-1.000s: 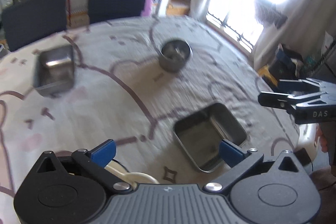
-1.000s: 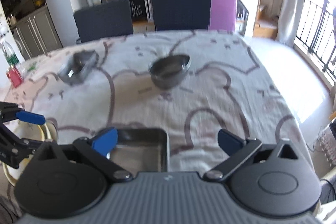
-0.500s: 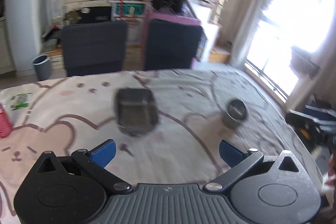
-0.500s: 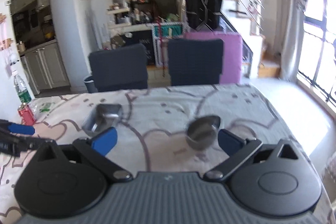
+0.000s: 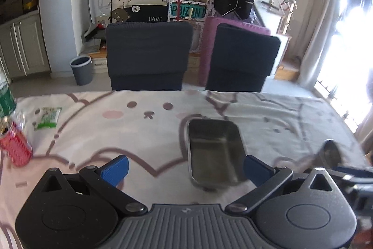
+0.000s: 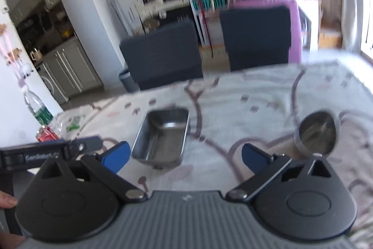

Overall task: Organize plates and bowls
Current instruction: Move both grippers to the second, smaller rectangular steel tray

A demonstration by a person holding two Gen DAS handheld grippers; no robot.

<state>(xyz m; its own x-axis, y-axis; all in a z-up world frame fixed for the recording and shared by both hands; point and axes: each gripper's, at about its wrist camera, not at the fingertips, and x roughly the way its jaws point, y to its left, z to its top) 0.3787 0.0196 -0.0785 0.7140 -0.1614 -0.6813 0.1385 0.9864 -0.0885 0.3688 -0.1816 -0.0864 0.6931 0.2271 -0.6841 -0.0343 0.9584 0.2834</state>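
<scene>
Rectangular steel tray [image 5: 215,151] and round steel bowl [image 6: 316,133] (well apart) rest on the cartoon-print tabletop [image 5: 139,132]. Left tongs [image 5: 185,166] and right tongs [image 6: 185,154] gape wide, empty. Risk: thin rims slipping during pinching.

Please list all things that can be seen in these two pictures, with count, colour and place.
tray: 1, steel, middle of the cloth, empty
bowl: 1, steel, right of the tray, apart from it
tablecloth: 1, white with brown and pink drawings, over the table
chairs: 2, dark blue, far side of the table
red can: 1, left edge
green packet: 1, left, on the cloth
bin: 1, grey, on the floor
left tongs: black with blue pads, open, empty
right tongs: same, open, empty
</scene>
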